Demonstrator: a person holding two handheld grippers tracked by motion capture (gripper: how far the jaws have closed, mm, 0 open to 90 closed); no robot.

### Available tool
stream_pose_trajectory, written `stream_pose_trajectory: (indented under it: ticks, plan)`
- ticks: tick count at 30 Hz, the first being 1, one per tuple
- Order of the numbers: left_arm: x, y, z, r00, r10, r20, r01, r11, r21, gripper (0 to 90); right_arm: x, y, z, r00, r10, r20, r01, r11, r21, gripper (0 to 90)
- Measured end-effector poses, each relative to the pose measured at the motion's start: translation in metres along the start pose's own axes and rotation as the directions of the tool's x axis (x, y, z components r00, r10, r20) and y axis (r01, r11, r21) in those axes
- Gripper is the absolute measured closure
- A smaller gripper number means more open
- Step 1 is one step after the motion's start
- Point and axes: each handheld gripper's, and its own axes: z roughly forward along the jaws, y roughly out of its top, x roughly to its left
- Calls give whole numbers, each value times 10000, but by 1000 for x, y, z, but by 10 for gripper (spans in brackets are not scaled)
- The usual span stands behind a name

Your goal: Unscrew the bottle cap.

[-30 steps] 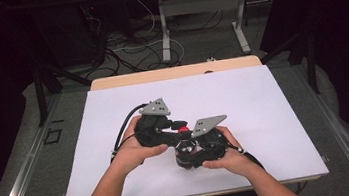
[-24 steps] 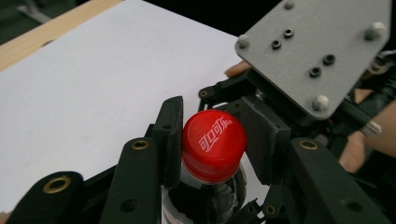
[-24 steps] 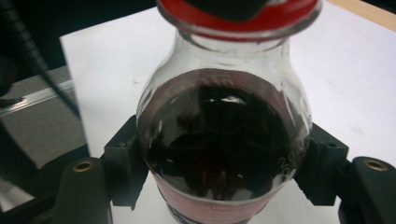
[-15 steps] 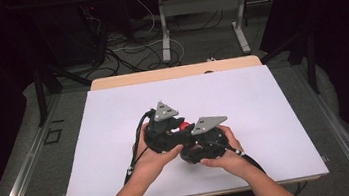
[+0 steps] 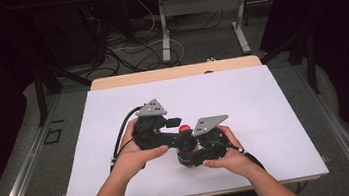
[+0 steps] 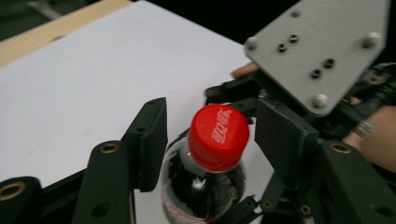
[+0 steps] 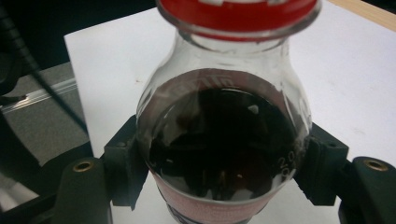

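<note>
**Two grippers on one bottle, cap grip just let go**

Two grippers meeting over the white table cover (image 5: pixel 273 96), close to the near edge. Right gripper (image 7: pixel 219 177) clamped hard on the body of the bottle (image 7: pixel 219 140), pads pressed into the glassy shoulders on both sides, dark cola filling it up to the neck. Holding it steady, tilted toward the left hand, clear of the sheet.

Over to the left gripper (image 6: pixel 210 140): jaws just been opening! Half a second ago tight at the bottle's top, now parted to a middling gap. Red cap (image 6: pixel 218 136) sitting between the pads, daylight on either side, no pad touching it. Still seated on the neck as far as can be told; how loose it sits, impossible to say.

From above, left hand (image 5: pixel 137 155) pulled in close again beside the right hand (image 5: pixel 230 156), cap (image 5: pixel 184 128) showing red between the two grey plates.

Reads as a release between twists: let go, reset the wrist, bite again. Unscrewing under way, not finished.
</note>
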Motion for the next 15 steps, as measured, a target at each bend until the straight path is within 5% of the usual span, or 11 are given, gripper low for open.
stream_pose_trajectory:
  ticks: [7,11,15]
  plan:
    - [8,-1,3,9954,536,795,-559,9981,264,578,4,0,2,9985,-138,-529,146,9998,151,301]
    - [5,-2,6,9978,520,418,-525,9985,130,607,3,-1,3,9995,-46,-320,48,10000,68,301]
    - [-3,-2,10,9985,76,-549,-82,9999,-100,612,2,0,2,9999,128,55,-129,9997,190,301]
